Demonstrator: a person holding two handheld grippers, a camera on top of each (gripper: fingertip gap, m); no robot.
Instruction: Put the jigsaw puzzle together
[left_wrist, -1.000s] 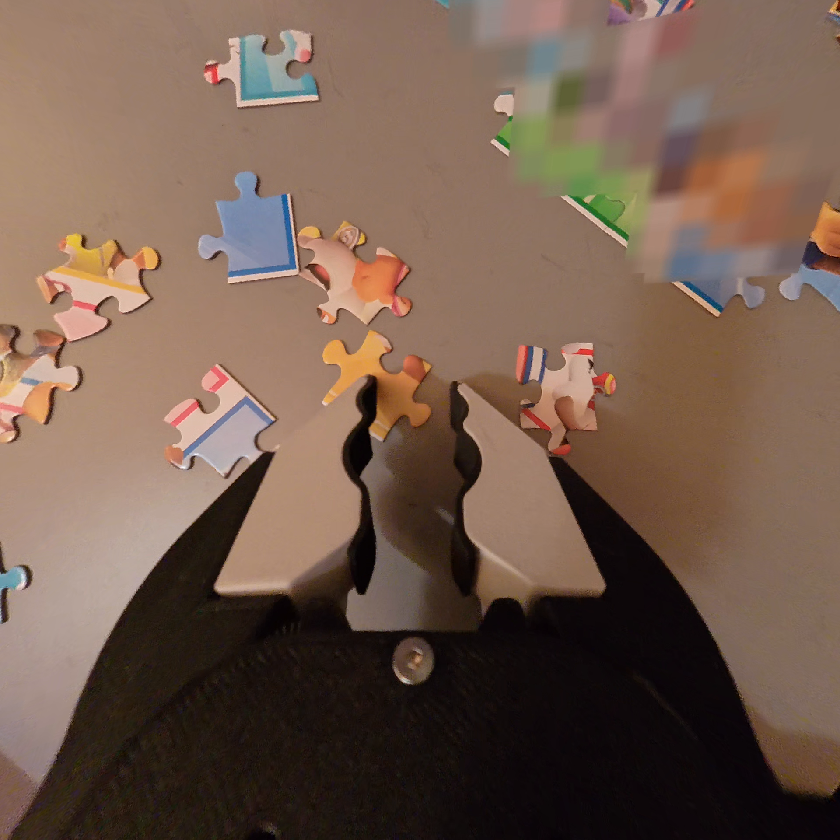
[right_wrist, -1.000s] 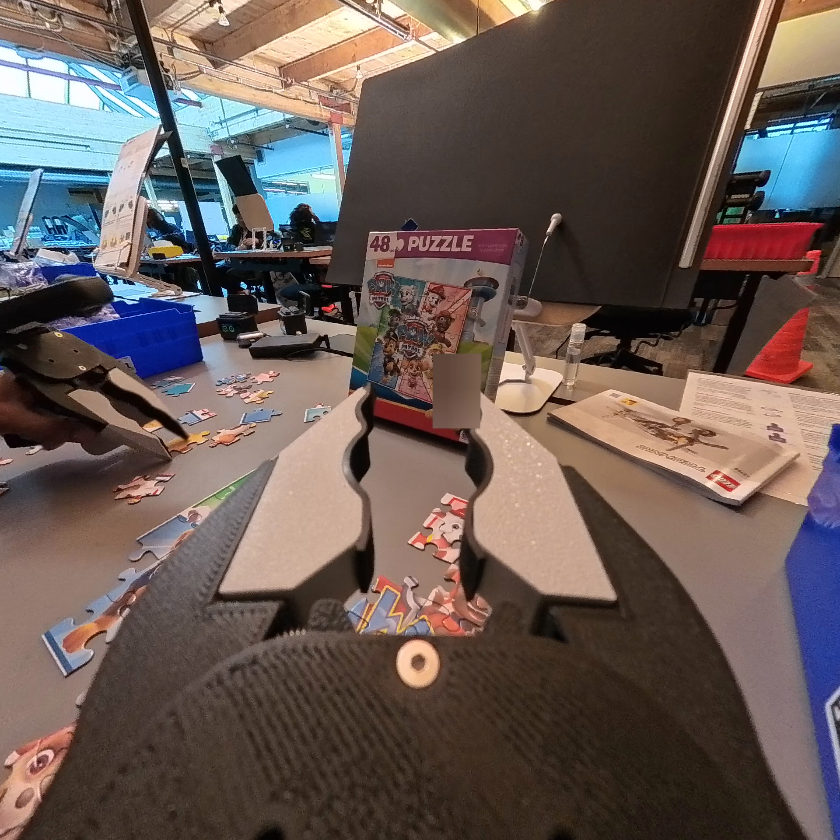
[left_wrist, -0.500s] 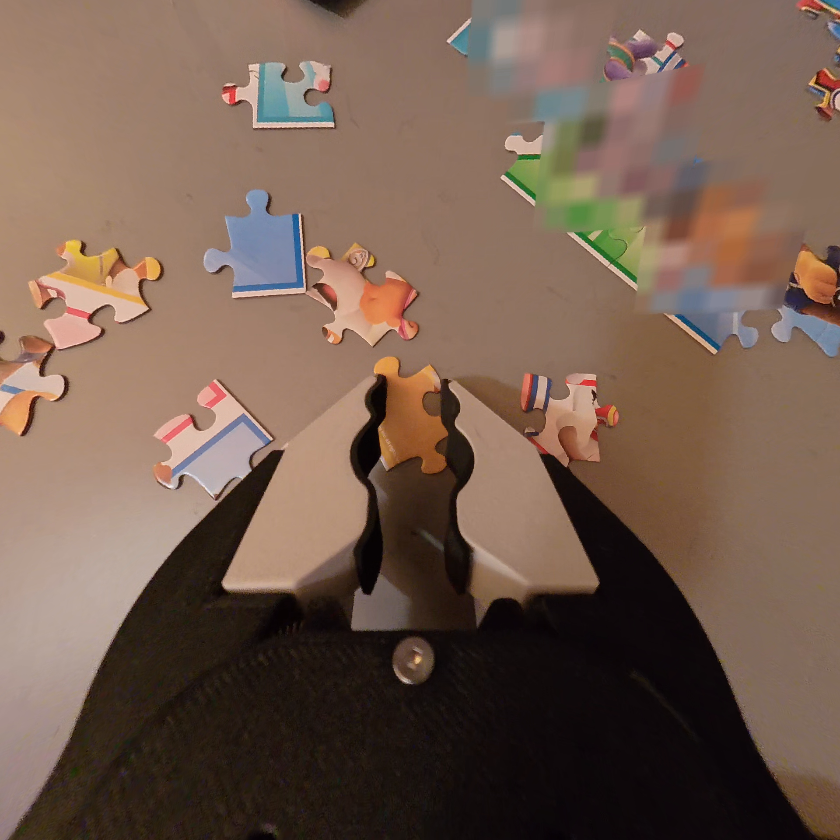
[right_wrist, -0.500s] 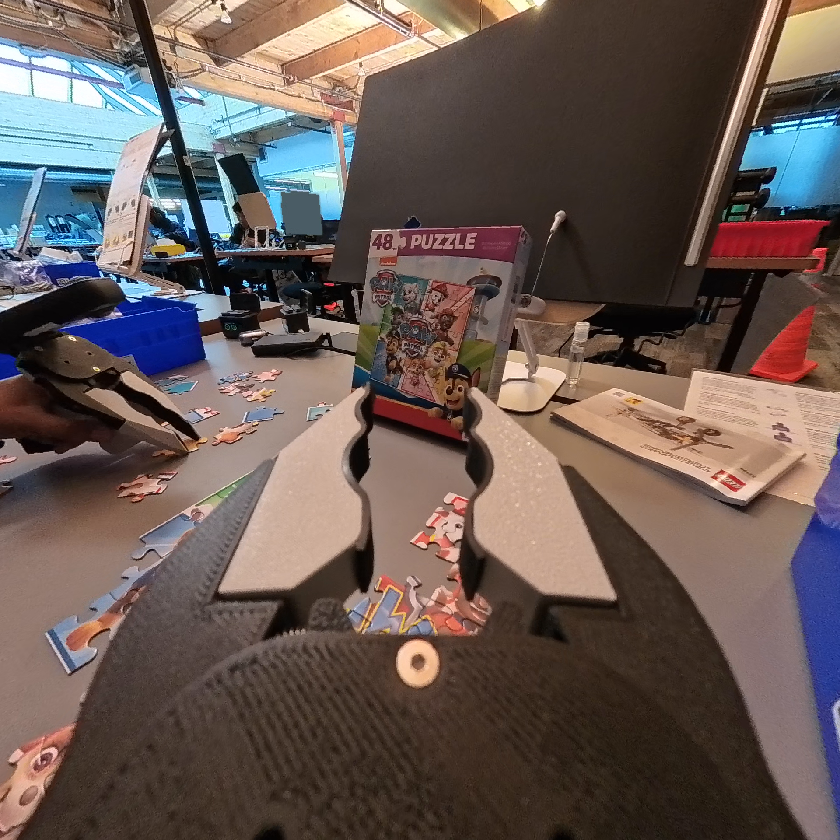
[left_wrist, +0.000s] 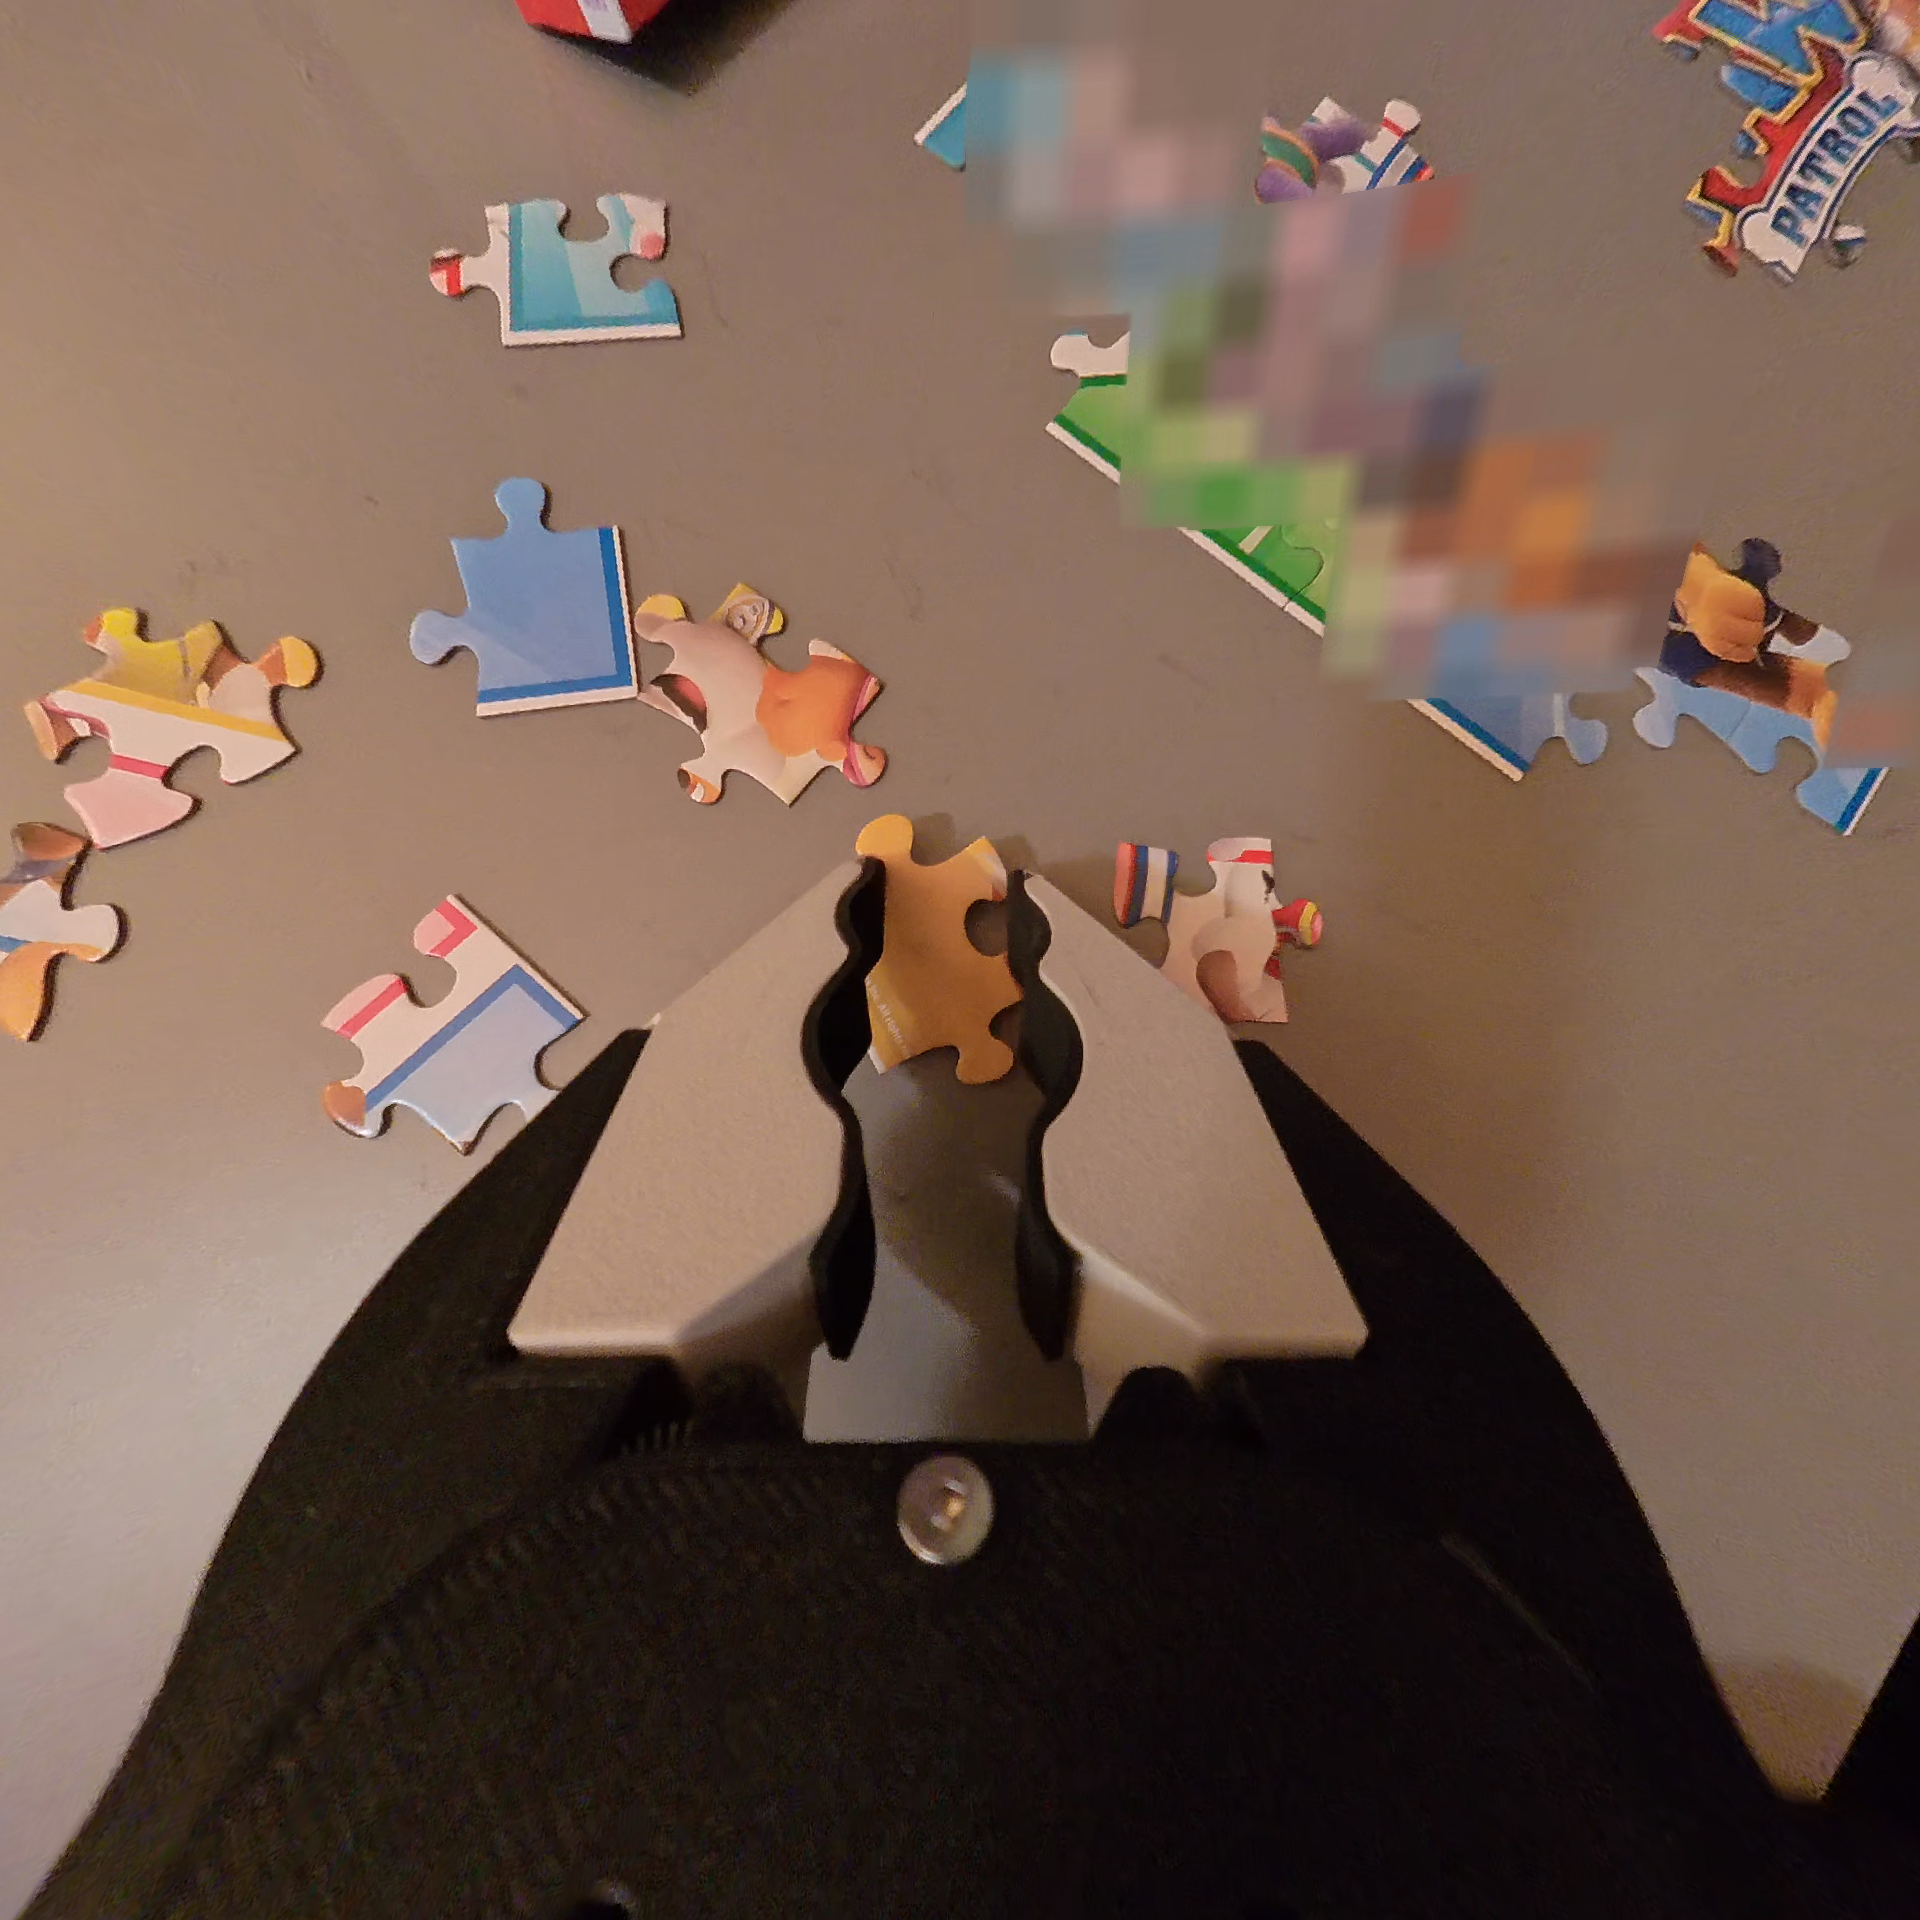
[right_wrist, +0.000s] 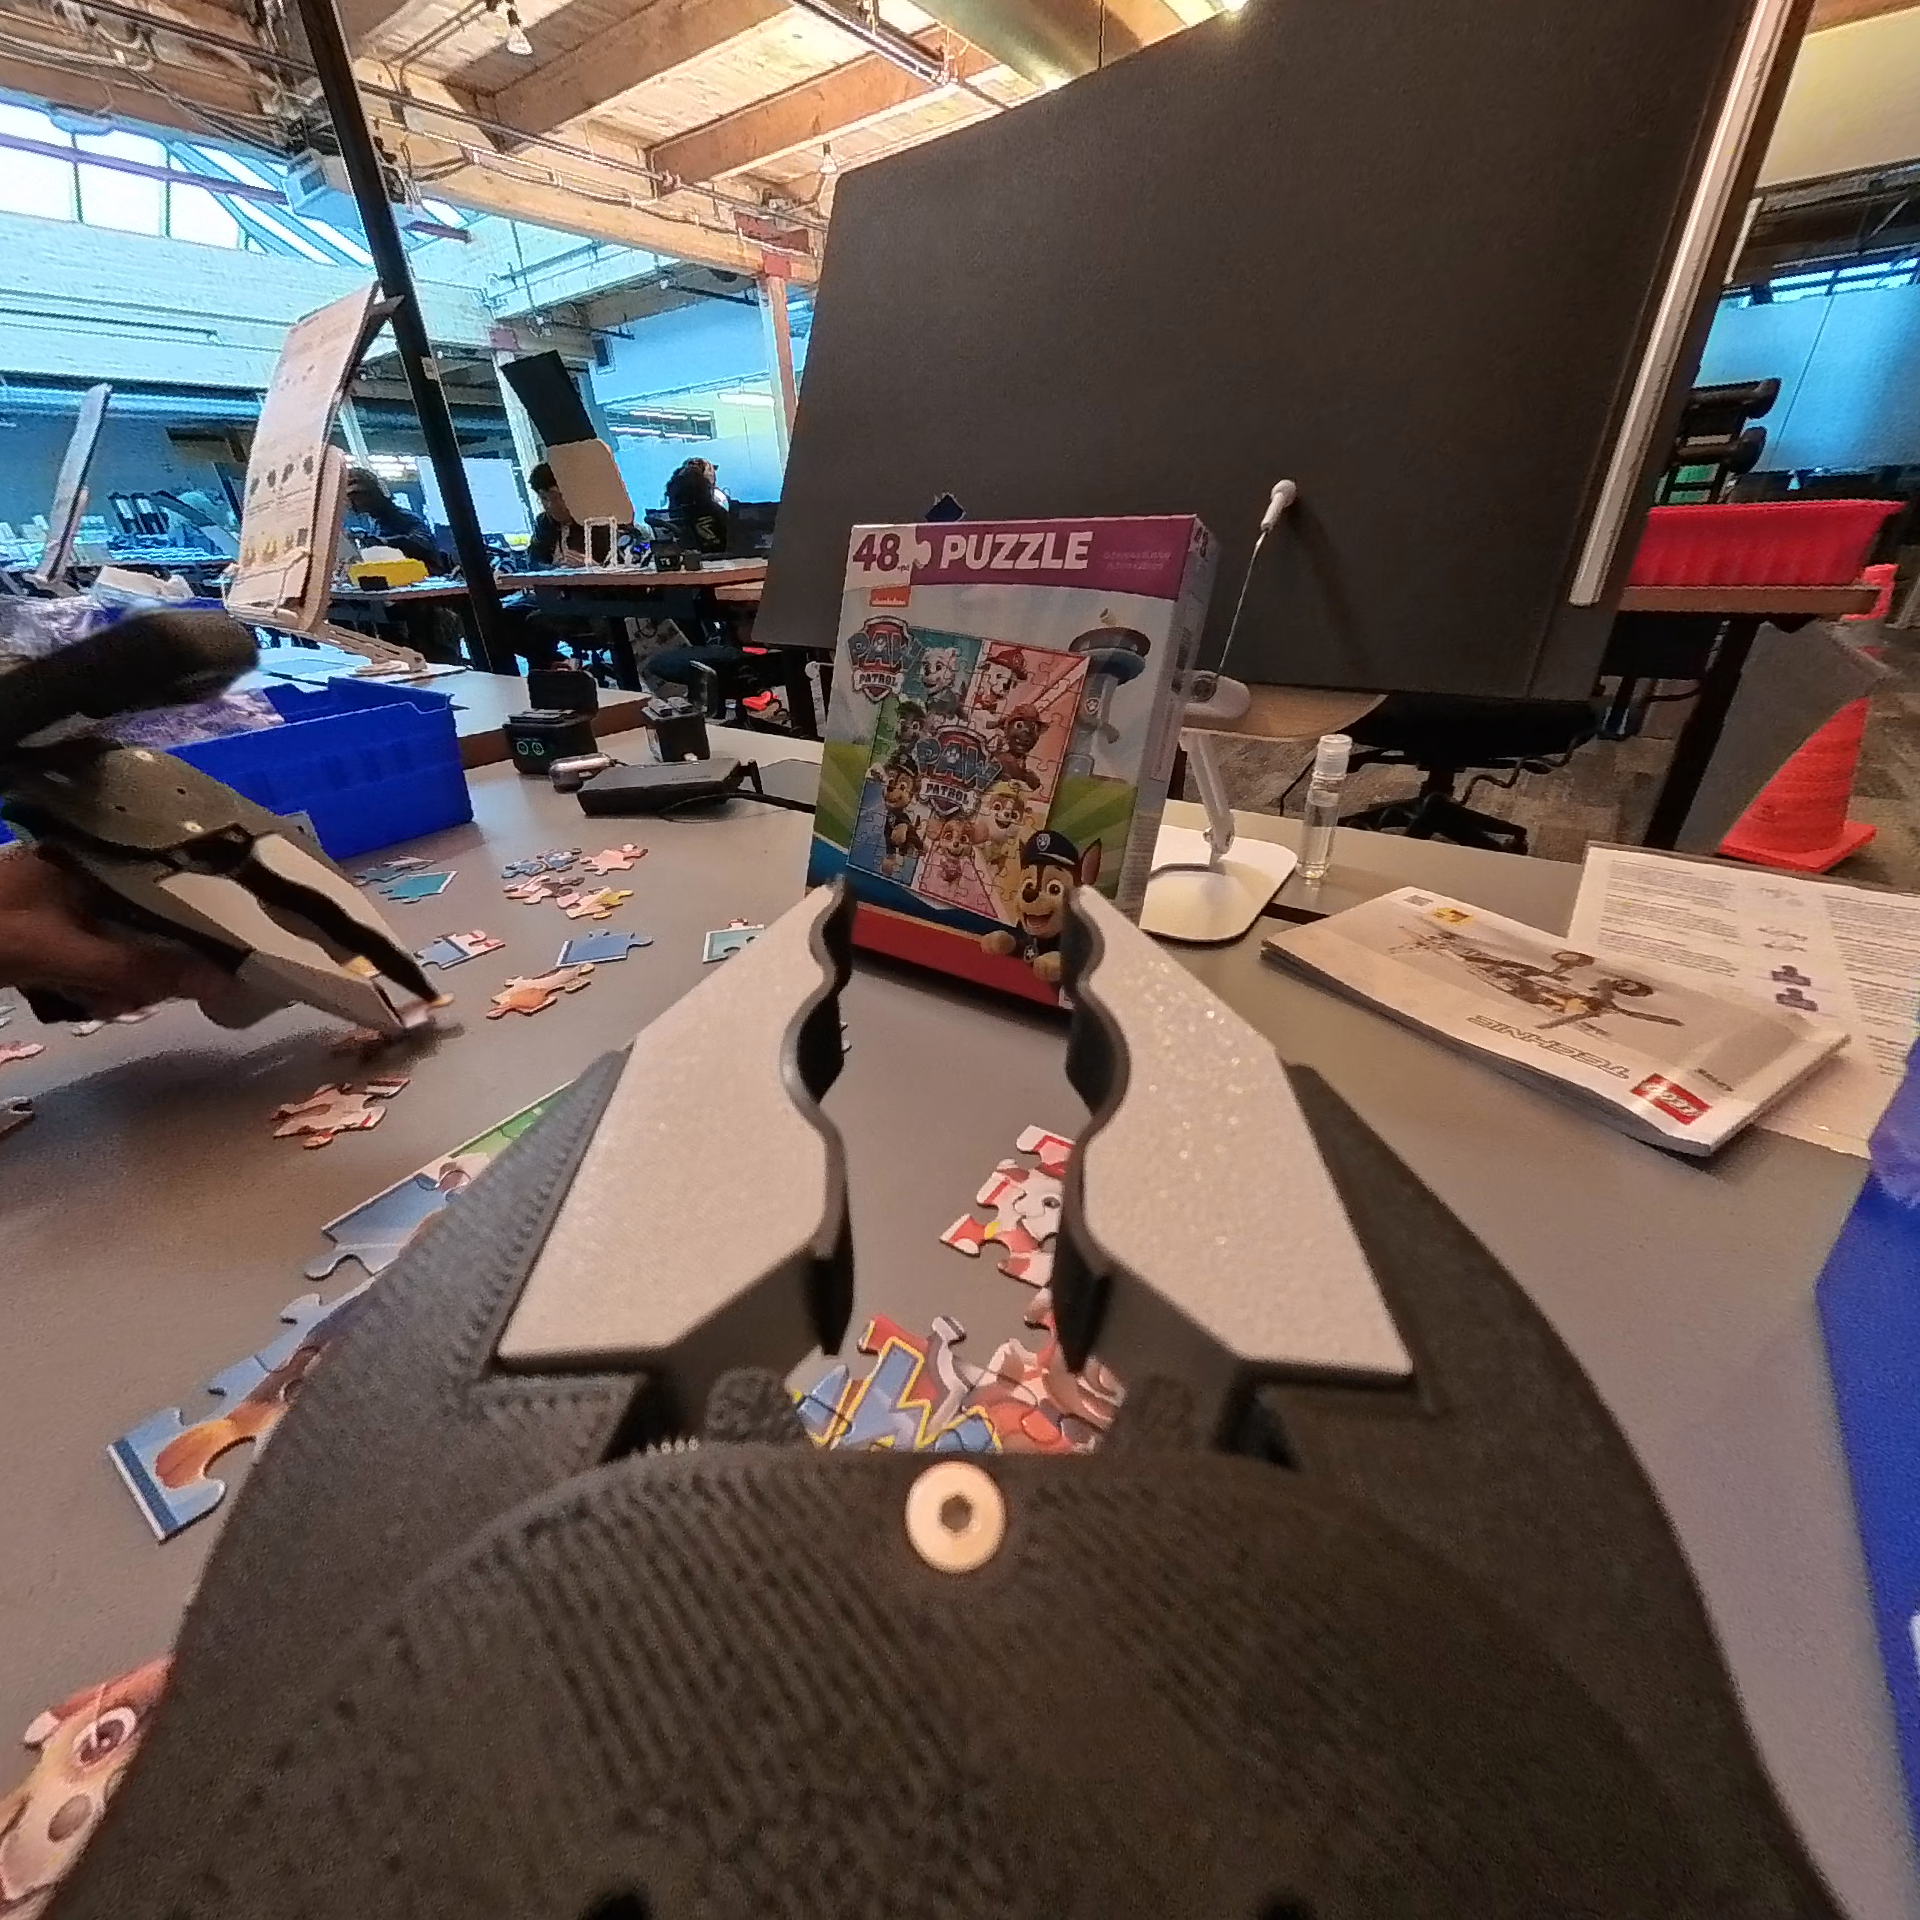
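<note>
My left gripper (left_wrist: 940, 914) is shut on an orange puzzle piece (left_wrist: 935, 961), gripped by its edges between both pads and lifted a little off the grey table (left_wrist: 935, 675). The right wrist view shows the same gripper (right_wrist: 410, 1008) at the left with the piece at its tips, just above the table. My right gripper (right_wrist: 956, 935) is open and empty, held above the table in front of the upright puzzle box (right_wrist: 1003, 748). A joined patch of puzzle (left_wrist: 1403, 540) lies to the right in the left wrist view.
Loose pieces lie around the left gripper: a blue one (left_wrist: 540, 613), a white-and-orange one (left_wrist: 769, 696), a striped one (left_wrist: 1216, 925), a pale blue one (left_wrist: 447, 1029). In the right wrist view are a blue bin (right_wrist: 343, 758), a booklet (right_wrist: 1548, 1008) and a lamp base (right_wrist: 1216, 883). The gap from one gripper's tips to the other's is roughly 35 cm.
My left gripper closed on the orange piece, turned it on edge and raised it slightly off the table. The right gripper has stayed still and open.
</note>
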